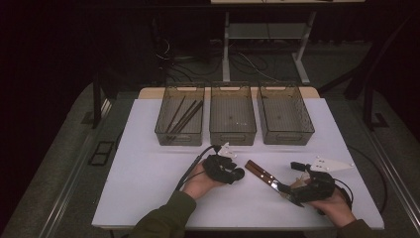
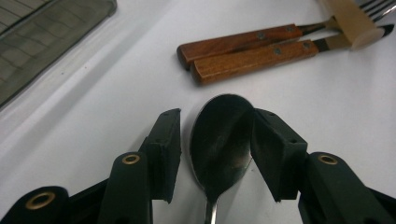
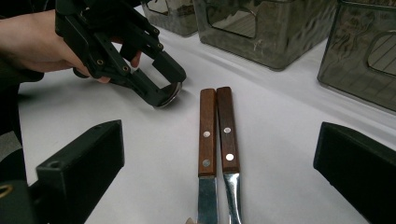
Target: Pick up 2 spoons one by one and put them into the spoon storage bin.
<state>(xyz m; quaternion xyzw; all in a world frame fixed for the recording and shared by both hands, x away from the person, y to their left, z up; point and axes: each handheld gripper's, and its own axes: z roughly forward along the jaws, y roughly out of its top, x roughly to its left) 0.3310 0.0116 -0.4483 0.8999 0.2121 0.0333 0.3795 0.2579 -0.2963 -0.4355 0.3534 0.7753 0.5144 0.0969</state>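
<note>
A metal spoon (image 2: 219, 135) lies on the white table (image 1: 148, 183), bowl up. The jaws of my left gripper (image 2: 217, 116) stand on either side of the bowl, open, with a gap at the left pad. The same gripper (image 1: 237, 173) is in a hand at the table's middle. Two wooden-handled utensils (image 3: 217, 126) lie side by side, their blades toward my right gripper (image 3: 219, 135). Its jaws stand wide open on either side of them without touching. In the high view the handles (image 1: 257, 171) lie between the left gripper and the right gripper (image 1: 293, 184).
Three translucent grey bins stand in a row at the back: the left bin (image 1: 178, 136) holds several dark sticks (image 1: 183, 114); the middle bin (image 1: 233, 136) and right bin (image 1: 287, 136) look empty. Cables trail from both grippers.
</note>
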